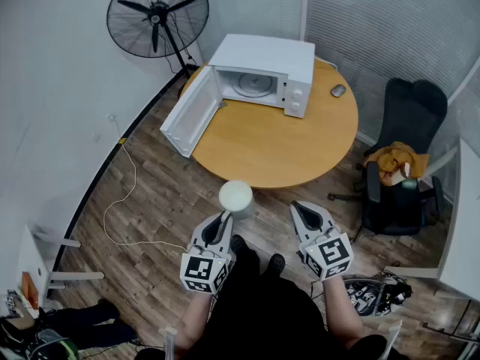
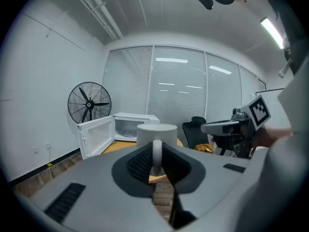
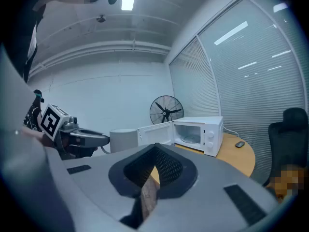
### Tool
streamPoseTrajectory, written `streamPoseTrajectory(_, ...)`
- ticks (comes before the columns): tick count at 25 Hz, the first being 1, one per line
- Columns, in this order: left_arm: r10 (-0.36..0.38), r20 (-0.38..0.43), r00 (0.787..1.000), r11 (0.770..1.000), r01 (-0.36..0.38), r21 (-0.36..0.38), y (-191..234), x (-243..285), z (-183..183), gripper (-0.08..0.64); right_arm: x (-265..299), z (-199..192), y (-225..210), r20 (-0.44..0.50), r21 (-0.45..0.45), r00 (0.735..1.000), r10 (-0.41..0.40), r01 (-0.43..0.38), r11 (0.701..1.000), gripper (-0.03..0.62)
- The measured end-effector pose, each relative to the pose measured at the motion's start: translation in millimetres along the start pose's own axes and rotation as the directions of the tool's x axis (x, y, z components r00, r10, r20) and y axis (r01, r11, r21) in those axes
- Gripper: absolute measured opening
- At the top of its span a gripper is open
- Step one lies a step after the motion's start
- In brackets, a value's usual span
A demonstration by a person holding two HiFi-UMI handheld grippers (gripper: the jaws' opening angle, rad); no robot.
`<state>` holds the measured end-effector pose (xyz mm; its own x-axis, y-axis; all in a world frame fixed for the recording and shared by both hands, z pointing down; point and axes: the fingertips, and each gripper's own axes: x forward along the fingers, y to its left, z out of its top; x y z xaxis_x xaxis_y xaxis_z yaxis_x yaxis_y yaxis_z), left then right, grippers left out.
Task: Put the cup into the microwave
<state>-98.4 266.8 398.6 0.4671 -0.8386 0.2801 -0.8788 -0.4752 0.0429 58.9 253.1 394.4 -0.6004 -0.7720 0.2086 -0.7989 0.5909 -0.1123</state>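
the left gripper (image 1: 224,218) has its jaws closed on the handle of the white cup (image 1: 235,197). the cup stands up straight just in front of the gripper's tips. its open top faces up and its handle points back at the gripper. it hangs in the air by the near edge of the round table (image 1: 300,152).

the right gripper (image 1: 301,210) is just to the right of the left one. its jaws are pressed together and nothing is between them.

the microwave (image 1: 264,67) sits well ahead of the left gripper, on the far side of the table and a little to the gripper's right. its door (image 1: 189,112) is swung wide open. the door sticks out ahead of the gripper and a little to its left. the glass plate (image 1: 253,85) inside shows, and nothing is on it.

what matters most is that the cup is far from the microwave, with almost the whole table top in between. the left gripper has the cup, so it is likely the one to carry it. it would need to go forward over the table, then in past the right side of the open door, with the cup kept straight up. if the cup goes too far left, it could bump the door.
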Motion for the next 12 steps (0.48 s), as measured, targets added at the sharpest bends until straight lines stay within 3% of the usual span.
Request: streamPoseTrajectory(12,0.035,-0.002,0.999,0.999,-0.035,-0.010,-3,-15,-5,0.038,-11,7,3,0.043,-0.006,0.999,-0.015,0.015,1.000,0.009)
